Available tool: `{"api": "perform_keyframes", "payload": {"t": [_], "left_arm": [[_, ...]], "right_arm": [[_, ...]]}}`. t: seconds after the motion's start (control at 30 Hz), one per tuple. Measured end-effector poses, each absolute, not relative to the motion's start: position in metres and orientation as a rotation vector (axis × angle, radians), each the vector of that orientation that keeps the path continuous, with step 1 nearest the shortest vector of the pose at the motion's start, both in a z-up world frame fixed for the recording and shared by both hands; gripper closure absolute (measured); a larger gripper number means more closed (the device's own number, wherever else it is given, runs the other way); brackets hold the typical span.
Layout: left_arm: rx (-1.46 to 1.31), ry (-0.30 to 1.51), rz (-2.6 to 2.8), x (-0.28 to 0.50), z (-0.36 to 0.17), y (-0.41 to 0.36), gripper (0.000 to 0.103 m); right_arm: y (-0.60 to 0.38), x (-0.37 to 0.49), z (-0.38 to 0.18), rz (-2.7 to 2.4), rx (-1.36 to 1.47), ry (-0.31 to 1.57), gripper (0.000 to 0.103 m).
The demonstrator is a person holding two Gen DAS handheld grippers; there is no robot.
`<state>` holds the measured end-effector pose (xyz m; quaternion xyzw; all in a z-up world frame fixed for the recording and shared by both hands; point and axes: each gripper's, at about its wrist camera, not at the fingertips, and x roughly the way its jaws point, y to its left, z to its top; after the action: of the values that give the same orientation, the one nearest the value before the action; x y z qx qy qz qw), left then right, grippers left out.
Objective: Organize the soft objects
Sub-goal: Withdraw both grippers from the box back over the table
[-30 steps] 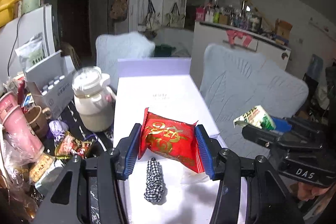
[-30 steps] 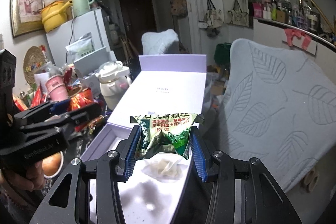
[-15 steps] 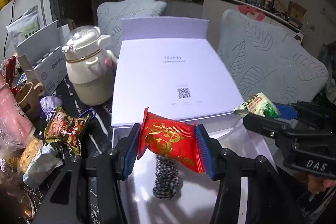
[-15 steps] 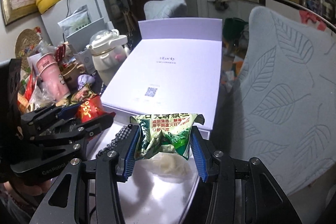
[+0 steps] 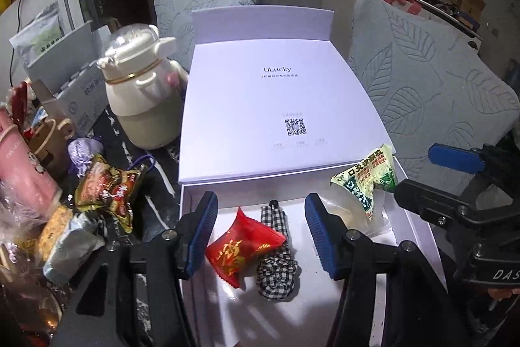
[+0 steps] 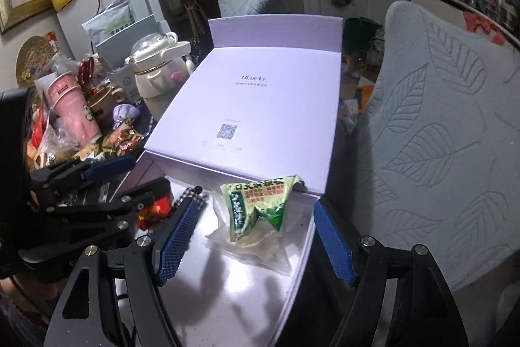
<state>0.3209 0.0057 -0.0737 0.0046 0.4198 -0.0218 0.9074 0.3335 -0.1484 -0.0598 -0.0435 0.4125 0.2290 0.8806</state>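
Observation:
A white open box (image 5: pixel 419 236) lies in front of me, its lid (image 5: pixel 276 106) folded back. My left gripper (image 5: pixel 261 233) is open above a red snack packet (image 5: pixel 242 247) that lies in the box beside a black-and-white checked scrunchie (image 5: pixel 276 262). My right gripper (image 6: pixel 253 236) is open above a green snack packet (image 6: pixel 256 207) that rests on a clear plastic bag (image 6: pixel 256 246) in the box. The green packet (image 5: pixel 367 178) and the right gripper (image 5: pixel 455 184) also show at the right of the left wrist view.
A cream teapot-shaped jug (image 5: pixel 139 96), a pink cup (image 5: pixel 19 171), a brown mug (image 5: pixel 48 139) and several loose snack packets (image 5: pixel 107 187) crowd the dark table left of the box. Leaf-patterned chair cushions (image 5: pixel 435 80) stand to the right and behind.
Both grippers tilted down over the box and opened. The red packet dropped beside the scrunchie, and the green packet dropped onto the clear bag.

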Motion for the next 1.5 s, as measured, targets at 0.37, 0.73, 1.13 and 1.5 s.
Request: {"api": "perform_keyframes", "payload": {"t": [0.37, 0.73, 1.13, 1.5], "left_arm": [[0.023, 0.804, -0.048, 0.294, -0.030, -0.003, 0.048], [0.046, 0.688, -0.056, 0.244, 0.034, -0.017, 0.048], [0.047, 0.572, -0.062, 0.171, 0.089, -0.025, 0.048], [0.047, 0.499, -0.050, 0.101, 0.115, -0.026, 0.048]], "right_arm": [[-0.160, 0.308, -0.023, 0.465, -0.085, 0.791, 0.029], [-0.174, 0.256, 0.034, 0.457, -0.091, 0.678, 0.029], [-0.185, 0.180, 0.083, 0.437, -0.130, 0.529, 0.029], [-0.190, 0.117, 0.108, 0.448, -0.136, 0.436, 0.025]]}}
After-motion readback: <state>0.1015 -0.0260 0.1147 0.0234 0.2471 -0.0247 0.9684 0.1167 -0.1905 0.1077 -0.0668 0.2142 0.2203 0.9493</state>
